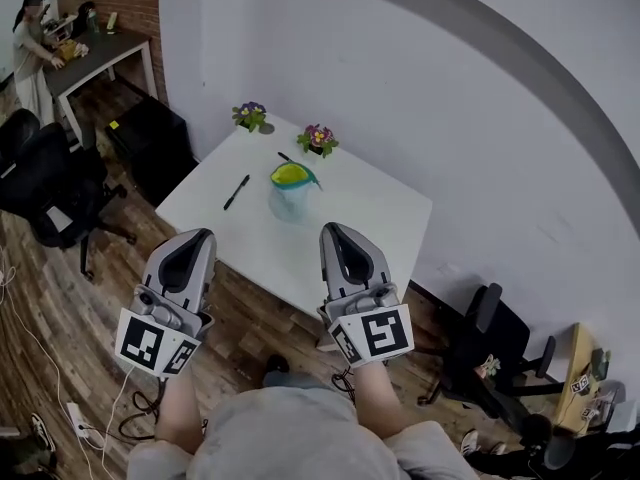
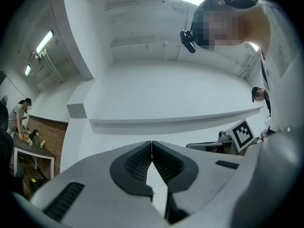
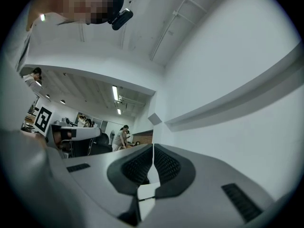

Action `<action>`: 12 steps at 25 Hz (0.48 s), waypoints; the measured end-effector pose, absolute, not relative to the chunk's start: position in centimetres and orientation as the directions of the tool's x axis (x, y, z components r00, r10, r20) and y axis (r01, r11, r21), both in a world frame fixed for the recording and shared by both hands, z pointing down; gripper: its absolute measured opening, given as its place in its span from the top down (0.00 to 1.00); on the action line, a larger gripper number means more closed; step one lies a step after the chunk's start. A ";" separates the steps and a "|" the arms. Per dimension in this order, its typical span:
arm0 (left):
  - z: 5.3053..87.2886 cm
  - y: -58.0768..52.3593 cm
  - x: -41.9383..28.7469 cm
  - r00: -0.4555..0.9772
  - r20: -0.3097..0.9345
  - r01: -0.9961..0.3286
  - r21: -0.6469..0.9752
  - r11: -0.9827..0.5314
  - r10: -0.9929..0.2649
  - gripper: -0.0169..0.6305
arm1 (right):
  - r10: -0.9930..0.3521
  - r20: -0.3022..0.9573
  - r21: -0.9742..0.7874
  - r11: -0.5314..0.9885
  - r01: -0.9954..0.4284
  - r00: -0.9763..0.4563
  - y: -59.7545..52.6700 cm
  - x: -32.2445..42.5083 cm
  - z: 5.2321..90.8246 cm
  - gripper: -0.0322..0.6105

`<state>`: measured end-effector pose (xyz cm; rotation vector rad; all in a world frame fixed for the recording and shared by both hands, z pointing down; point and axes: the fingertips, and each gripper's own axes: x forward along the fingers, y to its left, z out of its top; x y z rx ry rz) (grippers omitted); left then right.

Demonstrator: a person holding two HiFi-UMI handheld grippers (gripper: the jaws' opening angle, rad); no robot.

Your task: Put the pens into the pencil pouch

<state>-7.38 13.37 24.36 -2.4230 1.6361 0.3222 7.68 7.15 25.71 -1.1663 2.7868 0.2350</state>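
On the white table [image 1: 350,218] in the head view, a clear pencil pouch [image 1: 291,190] with a green and blue top stands near the middle. One black pen [image 1: 236,192] lies to its left. A second dark pen [image 1: 290,158] lies just behind it. Both grippers are held short of the table's near edge, over the wooden floor, pointing toward it. My left gripper [image 1: 203,234] [image 2: 151,148] is shut, its pads meeting with nothing between them. My right gripper [image 1: 331,228] [image 3: 153,151] is also shut and empty. Neither gripper view shows the table's objects.
Two small flower pots [image 1: 250,116] [image 1: 318,139] stand at the table's far edge by the white wall. Black office chairs sit to the left [image 1: 45,183] and right [image 1: 480,353]. A dark cabinet [image 1: 150,138] and another desk [image 1: 95,53] with a person lie far left.
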 end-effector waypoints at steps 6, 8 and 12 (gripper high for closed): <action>25.2 8.5 -7.0 0.349 -0.283 -0.935 -0.034 -0.354 -0.893 0.94 | -0.681 -0.153 0.086 0.712 -0.696 -0.716 1.7 7.6 26.6 0.91; 25.8 7.5 -7.0 0.346 -0.268 -0.936 -0.029 -0.352 -0.899 0.94 | -0.677 -0.148 0.077 0.718 -0.691 -0.721 0.5 7.3 27.0 0.91; 26.7 5.3 -7.6 0.338 -0.242 -0.939 -0.014 -0.345 -0.909 0.94 | -0.669 -0.128 0.071 0.730 -0.680 -0.732 -1.5 6.6 28.0 0.91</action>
